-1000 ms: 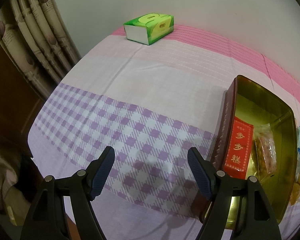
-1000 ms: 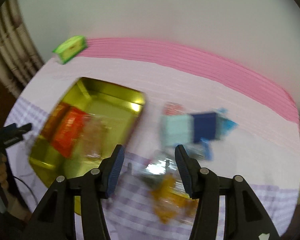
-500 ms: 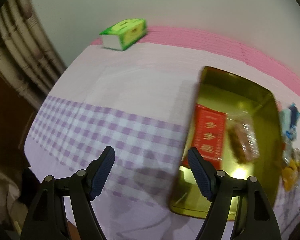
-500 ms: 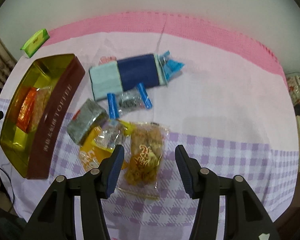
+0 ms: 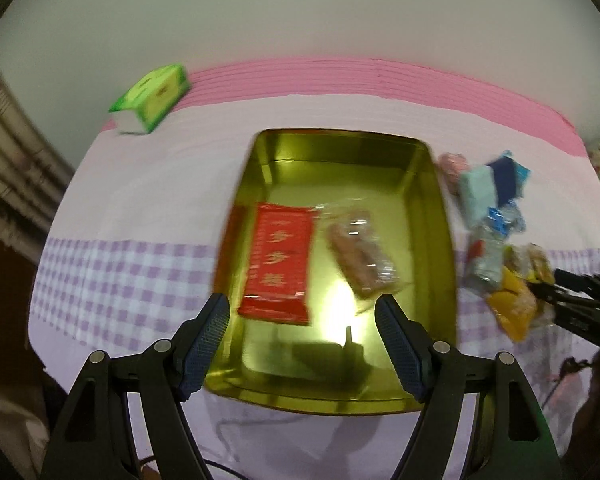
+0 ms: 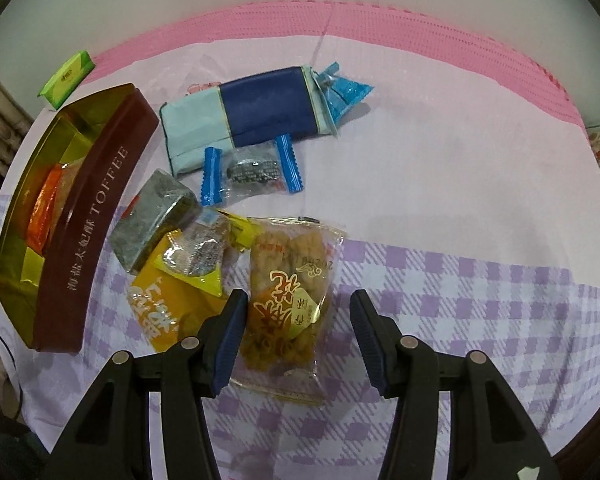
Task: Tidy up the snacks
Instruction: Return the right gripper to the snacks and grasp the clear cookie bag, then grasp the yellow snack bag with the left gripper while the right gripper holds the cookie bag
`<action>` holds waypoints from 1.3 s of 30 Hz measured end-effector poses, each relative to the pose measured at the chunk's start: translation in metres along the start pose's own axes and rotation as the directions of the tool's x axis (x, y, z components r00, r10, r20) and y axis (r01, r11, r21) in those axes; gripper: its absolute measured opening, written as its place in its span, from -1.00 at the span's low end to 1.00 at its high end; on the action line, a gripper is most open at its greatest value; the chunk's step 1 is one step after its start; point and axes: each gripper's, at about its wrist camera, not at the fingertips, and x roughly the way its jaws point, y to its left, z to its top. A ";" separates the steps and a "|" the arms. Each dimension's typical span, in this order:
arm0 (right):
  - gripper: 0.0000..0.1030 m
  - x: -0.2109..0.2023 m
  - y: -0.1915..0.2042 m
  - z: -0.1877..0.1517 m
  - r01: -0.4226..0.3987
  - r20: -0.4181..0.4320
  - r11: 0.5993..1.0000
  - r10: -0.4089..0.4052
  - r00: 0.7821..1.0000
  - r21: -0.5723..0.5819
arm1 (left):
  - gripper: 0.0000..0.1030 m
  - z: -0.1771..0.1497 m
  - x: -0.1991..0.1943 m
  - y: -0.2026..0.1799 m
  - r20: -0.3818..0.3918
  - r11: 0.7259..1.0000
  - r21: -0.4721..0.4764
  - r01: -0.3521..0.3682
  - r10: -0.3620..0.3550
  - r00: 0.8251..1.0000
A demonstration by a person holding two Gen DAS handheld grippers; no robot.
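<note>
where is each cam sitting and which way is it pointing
Left wrist: on the left gripper, looking down into the gold rectangular tin; both open fingers show.
Right wrist: on the right gripper, looking down at the clear packet of fried twists on the checked cloth; open fingers show.
Shared: tin, green tissue box, loose snack pile.

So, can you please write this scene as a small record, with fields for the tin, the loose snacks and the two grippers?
tin: gold inside, open, on the checked cloth
in tin: red pack, clear pack
loose snacks: right of tin, including blue pack, yellow pack, twist pack
left hand-held gripper: open, empty, over tin
right hand-held gripper: open, straddling twist pack
tissue box: far left corner
</note>
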 end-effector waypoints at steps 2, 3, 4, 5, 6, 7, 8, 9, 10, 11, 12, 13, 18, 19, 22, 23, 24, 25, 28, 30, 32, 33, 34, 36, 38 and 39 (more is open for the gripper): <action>-0.07 0.003 0.000 0.002 0.001 0.007 1.000 -0.001 1.000 -0.001 | 0.47 0.003 -0.002 -0.014 -0.006 0.999 0.025 0.021 -0.021 1.000; -0.11 0.003 0.000 0.003 0.006 0.016 1.000 -0.006 1.000 -0.006 | 0.47 0.004 -0.003 -0.020 -0.008 0.999 0.034 0.030 -0.030 1.000; -0.19 0.004 0.002 0.003 0.010 0.020 1.000 -0.009 1.000 -0.014 | 0.47 0.005 -0.004 -0.026 -0.014 0.998 0.043 0.043 -0.042 0.999; -0.23 0.004 0.003 0.004 0.012 0.023 1.000 -0.012 1.000 -0.019 | 0.47 0.006 -0.004 -0.032 -0.023 0.997 0.050 0.059 -0.058 0.998; -0.24 0.004 0.001 0.004 0.007 0.026 1.000 -0.007 1.000 -0.017 | 0.47 0.007 -0.004 -0.039 -0.035 0.996 0.056 0.076 -0.074 0.997; -0.26 0.004 0.000 0.003 0.005 0.029 1.000 -0.004 1.000 -0.016 | 0.47 0.008 -0.003 -0.046 -0.047 0.994 0.060 0.092 -0.089 0.995; -0.26 0.003 -0.001 0.001 0.010 0.031 1.000 -0.010 0.999 -0.017 | 0.47 0.009 -0.003 -0.051 -0.053 0.993 0.066 0.101 -0.098 0.994; -0.26 0.003 -0.003 0.001 0.017 0.033 1.000 -0.017 0.999 -0.017 | 0.47 0.009 -0.003 -0.059 -0.058 0.991 0.079 0.107 -0.102 0.993; -0.26 0.001 -0.009 -0.001 0.021 0.034 1.000 -0.021 0.999 -0.012 | 0.47 0.010 -0.003 -0.066 -0.063 0.990 0.092 0.109 -0.104 0.993; -0.26 0.000 -0.015 -0.003 0.025 0.032 1.000 -0.025 0.999 0.001 | 0.47 0.010 -0.003 -0.073 -0.069 0.988 0.104 0.114 -0.108 0.992; -0.26 0.000 -0.020 -0.003 0.031 0.030 0.999 -0.031 0.999 0.011 | 0.47 0.011 -0.003 -0.080 -0.079 0.986 0.112 0.125 -0.116 0.990; -0.26 0.000 -0.026 -0.004 0.039 0.029 0.999 -0.039 0.999 0.024 | 0.47 0.011 -0.002 -0.086 -0.092 0.984 0.114 0.138 -0.128 0.988; -0.26 -0.003 -0.061 -0.010 0.064 0.023 0.993 -0.066 0.998 0.102 | 0.47 0.013 0.004 -0.115 -0.156 0.974 0.120 0.194 -0.174 0.972; -0.26 -0.004 -0.066 -0.011 0.066 0.024 0.991 -0.069 0.997 0.112 | 0.47 0.014 0.005 -0.120 -0.162 0.973 0.123 0.196 -0.175 0.971; -0.26 -0.005 -0.076 -0.014 0.058 0.034 0.989 -0.063 0.997 0.135 | 0.47 0.016 0.010 -0.134 -0.191 0.969 0.112 0.219 -0.195 0.962; -0.26 -0.005 -0.077 -0.015 0.055 0.038 0.989 -0.061 0.997 0.137 | 0.47 0.017 0.012 -0.137 -0.203 0.968 0.098 0.230 -0.207 0.957; -0.26 -0.005 -0.080 -0.016 0.053 0.044 0.989 -0.060 0.997 0.135 | 0.47 0.018 0.015 -0.140 -0.216 0.967 0.080 0.240 -0.218 0.952; -0.26 -0.004 -0.079 -0.016 0.055 0.047 0.990 -0.062 0.997 0.131 | 0.47 0.020 0.017 -0.142 -0.227 0.967 0.064 0.245 -0.225 0.948; -0.26 -0.003 -0.078 -0.021 0.055 0.056 0.991 -0.062 0.997 0.121 | 0.47 0.023 0.026 -0.149 -0.257 0.969 0.017 0.245 -0.233 0.938; -0.26 -0.003 -0.078 -0.023 0.041 0.058 0.991 -0.048 0.997 0.126 | 0.47 0.024 0.032 -0.152 -0.279 0.973 -0.009 0.231 -0.225 0.934; -0.25 -0.007 -0.083 -0.026 0.025 0.059 0.991 -0.033 0.998 0.135 | 0.47 0.025 0.039 -0.155 -0.306 0.975 -0.033 0.219 -0.219 0.927; -0.25 -0.007 -0.083 -0.026 0.021 0.059 0.990 -0.030 0.998 0.137 | 0.45 0.025 0.044 -0.157 -0.322 0.976 -0.049 0.214 -0.218 0.921; -0.25 -0.006 -0.083 -0.025 0.019 0.059 0.991 -0.027 0.998 0.136 | 0.44 0.025 0.047 -0.158 -0.333 0.975 -0.063 0.213 -0.222 0.916; -0.25 -0.005 -0.085 -0.024 0.014 0.061 0.991 -0.023 0.998 0.134 | 0.39 0.024 0.055 -0.160 -0.357 0.975 -0.088 0.206 -0.224 0.907; -0.24 -0.004 -0.085 -0.022 0.016 0.061 0.991 -0.024 0.998 0.134 | 0.35 0.023 0.062 -0.163 -0.375 0.975 -0.102 0.196 -0.220 0.901; -0.24 -0.004 -0.086 -0.023 0.015 0.061 0.991 -0.024 0.998 0.132 | 0.32 0.023 0.066 -0.164 -0.384 0.975 -0.111 0.193 -0.221 0.896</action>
